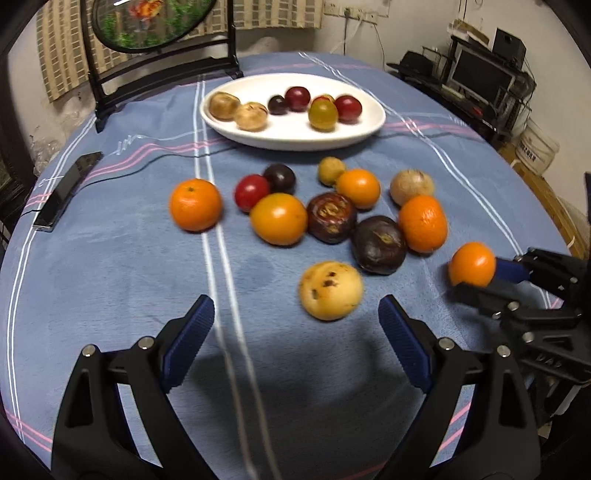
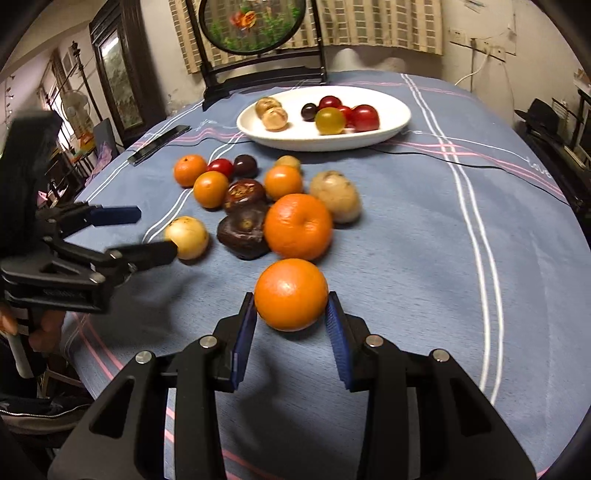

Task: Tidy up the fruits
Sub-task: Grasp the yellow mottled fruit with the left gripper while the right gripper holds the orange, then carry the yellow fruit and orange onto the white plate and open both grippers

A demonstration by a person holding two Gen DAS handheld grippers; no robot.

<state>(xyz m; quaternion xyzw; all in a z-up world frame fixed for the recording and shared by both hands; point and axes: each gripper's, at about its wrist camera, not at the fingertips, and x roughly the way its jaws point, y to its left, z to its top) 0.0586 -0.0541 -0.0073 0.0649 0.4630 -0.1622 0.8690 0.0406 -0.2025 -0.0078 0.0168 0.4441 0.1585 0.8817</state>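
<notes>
A white oval plate (image 1: 295, 138) (image 2: 395, 118) at the far side holds several small fruits, brown, red, dark and yellow. Loose oranges, dark fruits and pale fruits lie in a cluster (image 1: 328, 214) (image 2: 258, 199) on the blue cloth. My right gripper (image 2: 291, 314) is shut on an orange (image 2: 291, 293) (image 1: 472, 264), its blue pads touching both sides. It also shows in the left wrist view (image 1: 480, 275). My left gripper (image 1: 295, 325) is open and empty, just short of a pale yellow spotted fruit (image 1: 330, 290) (image 2: 187, 237). It also shows in the right wrist view (image 2: 155, 232).
A black phone (image 1: 66, 190) (image 2: 159, 144) lies on the left of the cloth with a thin black cable running across. A round framed ornament on a black stand (image 1: 155, 22) (image 2: 255, 22) stands behind the plate. Shelves and clutter stand beyond the table's right edge.
</notes>
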